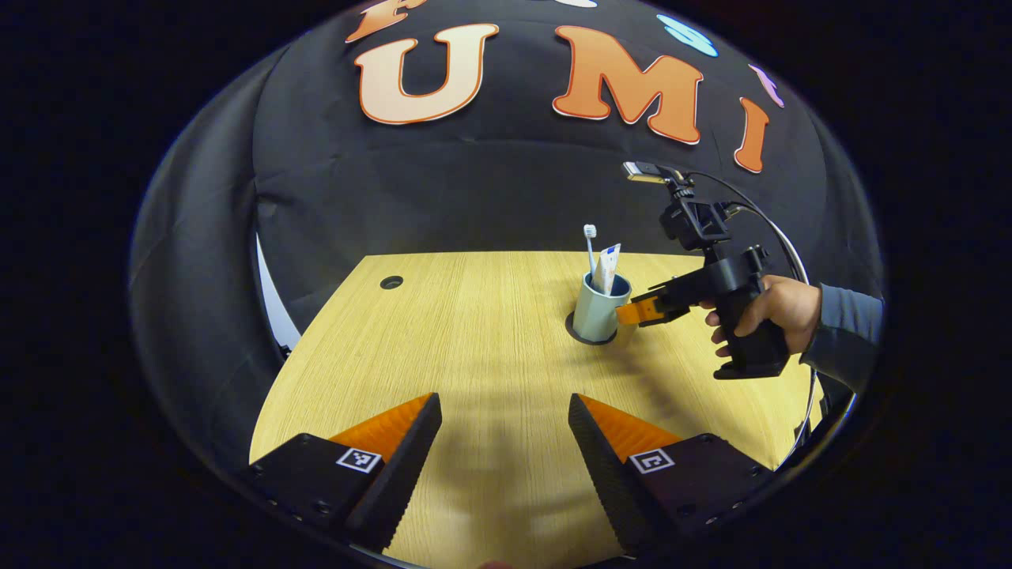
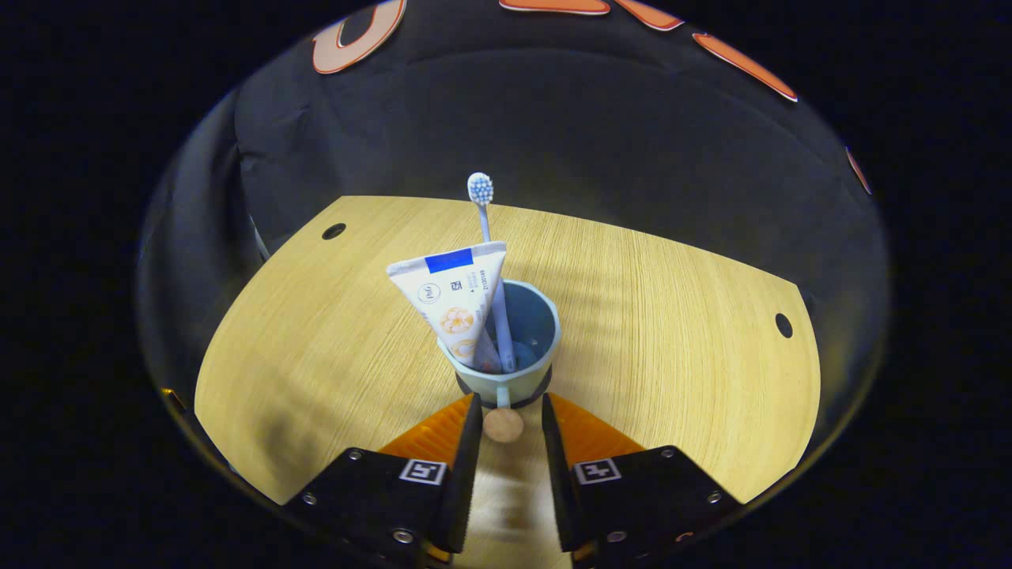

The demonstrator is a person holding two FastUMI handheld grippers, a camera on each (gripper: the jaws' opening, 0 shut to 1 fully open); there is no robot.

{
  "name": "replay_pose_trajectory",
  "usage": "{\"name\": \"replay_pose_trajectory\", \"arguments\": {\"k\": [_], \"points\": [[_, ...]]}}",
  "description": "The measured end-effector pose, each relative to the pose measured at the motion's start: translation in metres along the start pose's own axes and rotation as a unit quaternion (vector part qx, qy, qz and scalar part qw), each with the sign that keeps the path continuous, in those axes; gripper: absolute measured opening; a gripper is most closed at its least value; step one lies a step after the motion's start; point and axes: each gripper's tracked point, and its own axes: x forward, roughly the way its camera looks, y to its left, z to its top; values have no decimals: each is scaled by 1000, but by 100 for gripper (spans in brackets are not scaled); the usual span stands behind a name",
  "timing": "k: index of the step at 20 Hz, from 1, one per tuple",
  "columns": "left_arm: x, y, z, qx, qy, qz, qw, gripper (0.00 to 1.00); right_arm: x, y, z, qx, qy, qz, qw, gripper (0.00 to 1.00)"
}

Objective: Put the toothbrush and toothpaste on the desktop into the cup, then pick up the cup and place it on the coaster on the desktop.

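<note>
A pale blue-green cup (image 1: 597,312) stands upright on a dark round coaster (image 1: 579,335) near the middle of the wooden desktop (image 1: 443,340). In it stand a toothbrush (image 1: 590,245), head up, and a white toothpaste tube (image 1: 607,267). In the right gripper view the cup (image 2: 506,383), toothbrush (image 2: 492,261) and tube (image 2: 452,300) sit just past my right gripper (image 2: 510,403). Its fingers are slightly apart on either side of the cup's handle knob (image 2: 504,425), with small gaps. My left gripper (image 1: 506,419) hovers wide open over the near desktop, holding nothing.
A hand and grey sleeve (image 1: 791,312) hold the right gripper (image 1: 636,310) at the cup's right side. Small round holes (image 1: 391,282) mark the desktop corners, and another hole (image 2: 783,325) lies at the right. Black cloth wall stands behind the desk.
</note>
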Motion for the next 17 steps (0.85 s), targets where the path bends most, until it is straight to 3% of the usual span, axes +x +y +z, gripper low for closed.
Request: {"name": "replay_pose_trajectory", "arguments": {"k": [3,6,8,12,17], "points": [[-11,-7,17,3,-22,2,1000,98,-30,-5,0,21,-30,9,999,61],[-18,-21,32,-2,-47,6,999,98,-74,-16,2,33,-75,19,996,88],[-28,-33,42,-2,-64,10,998,98,-106,-28,2,36,-109,17,993,97],[-63,-70,64,10,-109,17,994,98,-167,-52,0,36,-182,3,983,97],[-126,-116,69,-4,-155,20,988,98,-254,-72,-33,10,-238,-6,971,97]]}}
